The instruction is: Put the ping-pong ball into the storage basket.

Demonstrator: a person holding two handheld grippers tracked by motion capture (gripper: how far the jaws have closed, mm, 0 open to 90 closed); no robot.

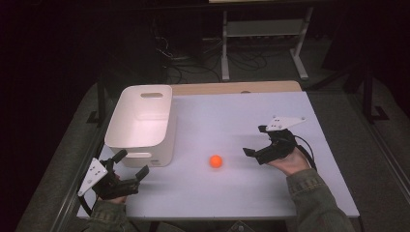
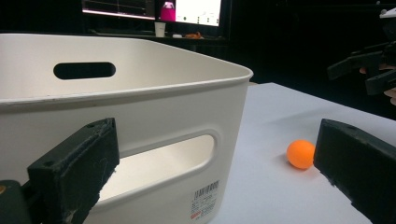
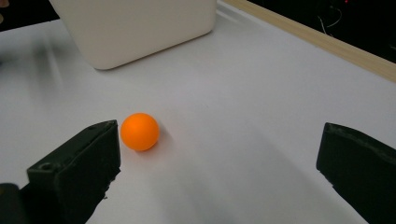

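Note:
An orange ball (image 1: 215, 161) lies on the white table (image 1: 232, 116), in front of and to the right of a white bin (image 1: 140, 124). My right gripper (image 1: 256, 140) is open to the right of the ball, a short way off. In the right gripper view the ball (image 3: 139, 131) rests just beyond the left jaw, not between the jaws. My left gripper (image 1: 131, 164) is open at the bin's near end. In the left gripper view the bin (image 2: 140, 121) with its handle slot stands close ahead, and the ball (image 2: 300, 154) lies to the right of it.
The bin is empty, with a handle slot in each end wall. A wooden strip (image 1: 237, 88) runs along the table's far edge. Beyond it stand a shelf frame (image 1: 263, 41) and cables on a dark floor. Monitors (image 2: 149, 9) glow in the background.

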